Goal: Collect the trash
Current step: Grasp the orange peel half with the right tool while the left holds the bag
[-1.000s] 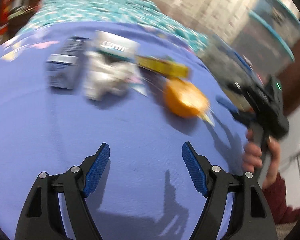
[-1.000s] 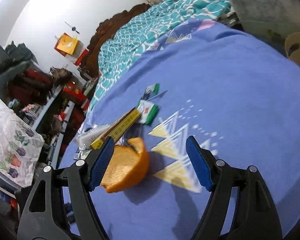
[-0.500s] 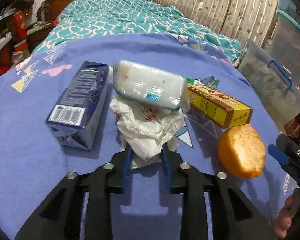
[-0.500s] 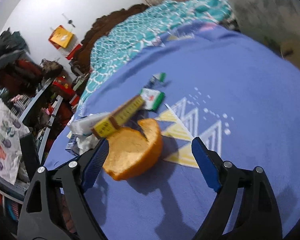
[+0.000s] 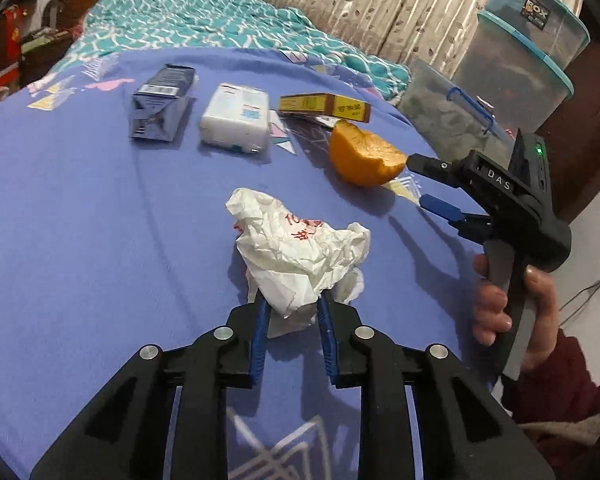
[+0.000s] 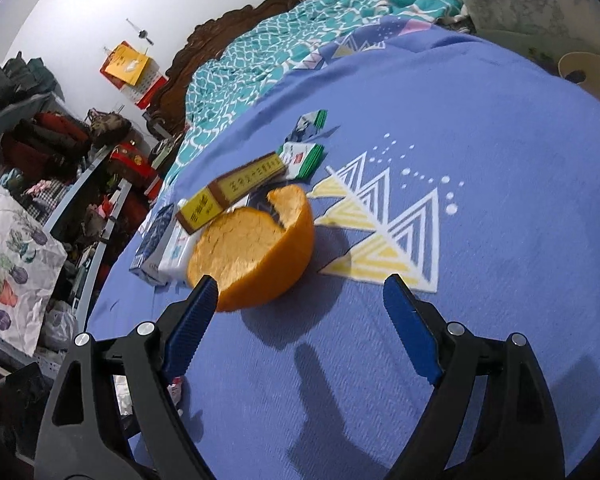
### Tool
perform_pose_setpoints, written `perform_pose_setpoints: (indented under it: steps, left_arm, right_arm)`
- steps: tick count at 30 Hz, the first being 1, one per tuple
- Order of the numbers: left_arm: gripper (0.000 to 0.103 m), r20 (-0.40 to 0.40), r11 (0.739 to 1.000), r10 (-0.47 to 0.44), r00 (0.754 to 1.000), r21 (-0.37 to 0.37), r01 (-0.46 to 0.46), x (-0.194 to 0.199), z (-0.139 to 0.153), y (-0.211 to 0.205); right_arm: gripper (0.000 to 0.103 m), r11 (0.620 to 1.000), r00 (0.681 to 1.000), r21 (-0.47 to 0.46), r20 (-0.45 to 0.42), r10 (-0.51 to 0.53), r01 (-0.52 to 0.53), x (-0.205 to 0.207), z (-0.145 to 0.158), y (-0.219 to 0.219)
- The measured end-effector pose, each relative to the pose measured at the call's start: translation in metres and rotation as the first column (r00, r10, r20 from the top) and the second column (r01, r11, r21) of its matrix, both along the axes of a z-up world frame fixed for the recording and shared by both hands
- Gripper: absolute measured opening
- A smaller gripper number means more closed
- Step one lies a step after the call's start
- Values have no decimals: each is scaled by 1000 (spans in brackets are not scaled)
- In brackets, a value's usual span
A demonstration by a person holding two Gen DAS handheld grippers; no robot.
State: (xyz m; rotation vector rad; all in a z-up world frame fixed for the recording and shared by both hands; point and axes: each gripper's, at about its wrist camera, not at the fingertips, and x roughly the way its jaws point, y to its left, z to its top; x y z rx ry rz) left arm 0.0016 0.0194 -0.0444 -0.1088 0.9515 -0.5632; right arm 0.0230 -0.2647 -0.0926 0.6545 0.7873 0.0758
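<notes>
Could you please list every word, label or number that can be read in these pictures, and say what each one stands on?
"DAS": black body of the right tool.
"BOX": dark label on the upper clear plastic storage bin with a teal rim.
"10": red print on the crumpled white plastic bag held by the left tool; the rest is unreadable.
Long yellow-and-brown carton: characters too blurred.
Dark blue carton: barcode only.
White packet: print too small.

This is a bedroom in a home. There is a big bed [image 5: 80,240] with a blue sheet, a teal blanket [image 5: 188,12] and a carved wooden headboard [image 6: 220,36]. Curtains [image 5: 372,4] hang behind, and shelves [image 6: 80,168] hold bags and clothes.
</notes>
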Motion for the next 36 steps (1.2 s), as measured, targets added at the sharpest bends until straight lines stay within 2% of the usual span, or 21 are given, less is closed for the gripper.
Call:
perform_pose_setpoints:
  steps: [3,5,7,9,11,19,22,25,32,36]
  left_arm:
    - [33,-10,999,36,999,-23,-36,3,-3,5]
    - [50,2,998,65,998,-2,-65,3,-4,5]
    - [62,7,996,85,996,18,-85,4,-7,5]
    - [64,8,996,84,996,13,-85,5,-8,6]
    - [73,12,995,99,995,23,-99,6,-8,7]
    - [79,-1,994,112,994,-19,-112,7,-8,15]
    - [79,-6,993,108,994,-39,-108,8,-4,16]
    - [84,7,994,99,995,-55,-98,9,3,14]
    - [85,40,997,70,997,-12,-70,16,6,-11]
    - [84,27,997,63,998,44,-64,20,-8,-22]
  right_arm:
    - [85,1000,1000,5,-10,-3,3,-3,-6,1]
    - [86,1000,1000,-2,2,-3,3,-7,-8,2]
    - [87,1000,1000,-2,10,-1,1,-10,-8,2]
    - [88,1000,1000,6,14,-7,6,-11,-8,1]
    - [88,1000,1000,9,17,-9,9,-11,-9,1]
    - [89,999,1000,-32,26,11,-10,-10,-5,8]
    - [92,997,999,-75,32,36,-34,-9,-2,16]
    - [94,990,997,-124,25,67,-63,-6,1,25]
    - [98,969,992,-211,-6,128,-126,17,7,51]
    - [99,930,987,-333,-27,157,-157,37,11,68]
